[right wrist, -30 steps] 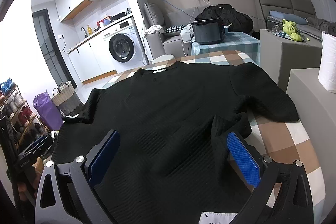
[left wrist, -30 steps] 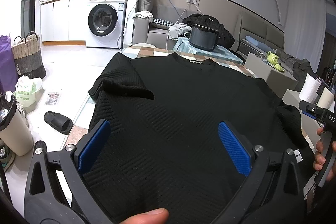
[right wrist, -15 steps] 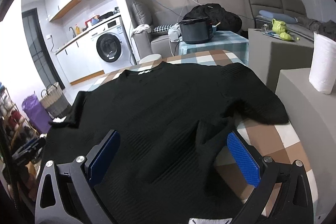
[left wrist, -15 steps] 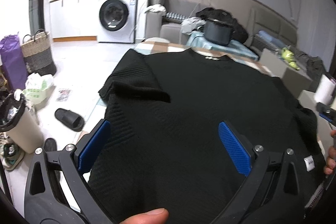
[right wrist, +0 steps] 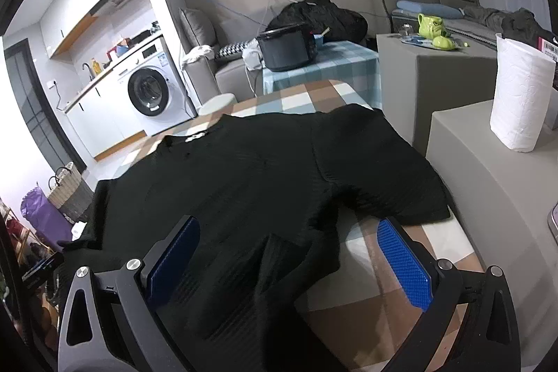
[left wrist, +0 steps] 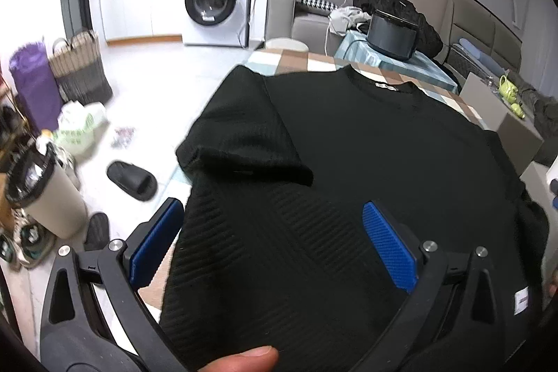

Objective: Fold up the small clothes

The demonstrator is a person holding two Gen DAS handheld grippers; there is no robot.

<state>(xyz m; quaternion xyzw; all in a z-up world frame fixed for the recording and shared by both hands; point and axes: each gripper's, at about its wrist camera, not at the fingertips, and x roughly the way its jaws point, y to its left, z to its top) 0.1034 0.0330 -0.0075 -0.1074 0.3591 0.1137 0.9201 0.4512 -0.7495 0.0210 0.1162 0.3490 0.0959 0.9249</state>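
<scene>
A black textured short-sleeved top [left wrist: 366, 156] lies spread on a checked table [left wrist: 293, 61], neckline at the far end. Its left sleeve [left wrist: 240, 142] is folded onto the body. My left gripper [left wrist: 275, 243] is open and empty over the top's near left hem. In the right wrist view the top [right wrist: 244, 173] has its right sleeve [right wrist: 376, 169] lying flat and its lower right hem rumpled. My right gripper [right wrist: 289, 260] is open and empty over that rumpled hem, its right pad [right wrist: 404, 264] above bare tablecloth [right wrist: 401, 298].
Grey blocks [right wrist: 488, 183] with a paper towel roll [right wrist: 519, 93] stand right of the table. A small table with a black cooker [right wrist: 289, 49] is behind. On the floor left lie a slipper [left wrist: 130, 180], a bin [left wrist: 45, 194] and a basket [left wrist: 78, 65].
Both grippers have shifted outward: the left view swung left toward the folded sleeve and floor, the right view swung right toward the rumpled hem and bare tablecloth. The top has not moved.
</scene>
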